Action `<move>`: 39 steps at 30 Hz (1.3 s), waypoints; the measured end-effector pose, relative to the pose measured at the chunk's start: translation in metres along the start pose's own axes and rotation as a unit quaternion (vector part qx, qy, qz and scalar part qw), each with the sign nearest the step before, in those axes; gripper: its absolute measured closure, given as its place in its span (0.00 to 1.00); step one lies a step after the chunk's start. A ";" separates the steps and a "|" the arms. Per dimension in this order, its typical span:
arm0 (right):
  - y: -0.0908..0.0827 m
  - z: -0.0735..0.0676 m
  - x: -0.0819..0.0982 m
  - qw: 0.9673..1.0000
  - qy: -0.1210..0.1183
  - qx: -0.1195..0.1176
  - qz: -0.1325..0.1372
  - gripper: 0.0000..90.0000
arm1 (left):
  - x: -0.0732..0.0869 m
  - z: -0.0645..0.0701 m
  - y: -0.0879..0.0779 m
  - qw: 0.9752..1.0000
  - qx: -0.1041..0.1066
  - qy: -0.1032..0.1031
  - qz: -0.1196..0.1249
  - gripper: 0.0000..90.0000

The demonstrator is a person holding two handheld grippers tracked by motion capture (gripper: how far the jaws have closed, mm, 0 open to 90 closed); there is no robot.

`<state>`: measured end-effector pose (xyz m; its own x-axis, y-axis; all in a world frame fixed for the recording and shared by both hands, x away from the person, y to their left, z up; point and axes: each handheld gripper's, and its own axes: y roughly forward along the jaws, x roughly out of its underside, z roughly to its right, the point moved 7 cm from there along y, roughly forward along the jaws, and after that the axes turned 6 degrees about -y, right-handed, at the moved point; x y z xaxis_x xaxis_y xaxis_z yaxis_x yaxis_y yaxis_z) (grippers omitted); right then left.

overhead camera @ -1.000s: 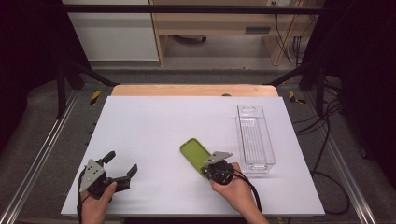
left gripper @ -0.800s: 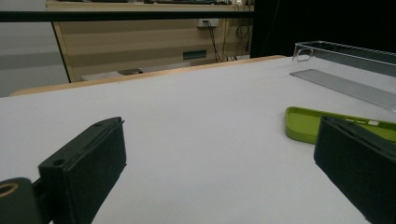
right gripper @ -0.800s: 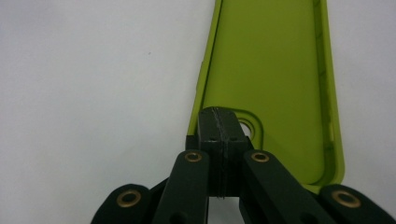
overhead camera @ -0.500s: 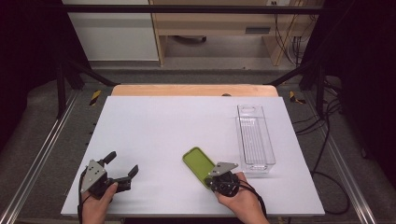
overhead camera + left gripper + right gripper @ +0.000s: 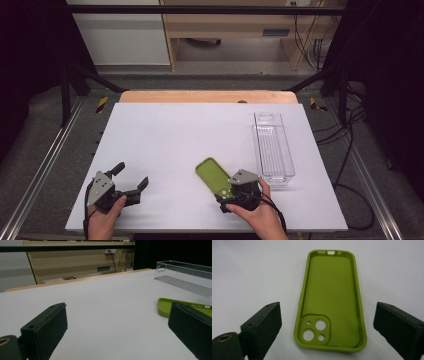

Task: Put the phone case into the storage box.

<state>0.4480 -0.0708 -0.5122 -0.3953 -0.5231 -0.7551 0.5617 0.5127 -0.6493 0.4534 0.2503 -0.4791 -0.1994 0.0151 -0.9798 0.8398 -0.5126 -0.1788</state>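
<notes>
A green phone case (image 5: 331,300) lies flat on the white worktop (image 5: 200,135), between and just ahead of the right gripper's (image 5: 226,200) fingers, which have just been opening and stand clear of it; the left gripper's (image 5: 132,179) fingers stand apart, empty.

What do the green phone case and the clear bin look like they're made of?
Phone case: likely soft silicone or rubbery plastic; matte, even green, rounded moulded lip and camera cut-outs. It lies flat on the table, inside up. Clear bin: probably hard acrylic or similar plastic; see-through, glossy edges, ribbed floor.
</notes>
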 end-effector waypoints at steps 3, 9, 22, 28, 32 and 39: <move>0.002 -0.001 0.003 1.000 0.001 -0.006 -0.006 0.06 | 0.000 -0.001 -0.001 1.000 -0.003 -0.001 0.001 0.02; 0.009 0.001 0.011 0.999 0.010 -0.011 -0.042 0.07 | 0.000 -0.002 -0.001 1.000 -0.004 0.000 0.000 0.02; 0.022 0.003 0.017 0.998 0.002 -0.016 -0.058 0.06 | -0.001 0.004 -0.002 1.000 0.008 -0.017 0.007 0.02; 0.022 0.003 0.020 0.999 0.000 -0.012 -0.041 0.07 | -0.003 0.004 -0.006 1.000 0.002 -0.018 0.010 0.02; 0.019 0.004 0.021 0.999 -0.004 -0.014 -0.033 0.14 | -0.002 0.004 -0.008 1.000 -0.004 -0.017 0.010 0.02; 0.017 0.005 0.022 1.000 -0.007 -0.017 -0.023 0.18 | -0.002 0.007 -0.008 1.000 -0.013 -0.012 0.006 0.02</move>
<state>0.4526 -0.0772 -0.5394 -0.4104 -0.5556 -0.7231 0.5180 0.5106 -0.6863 0.4434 0.2489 -0.4755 -0.2011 -0.0108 -0.9795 0.8552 -0.4897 -0.1702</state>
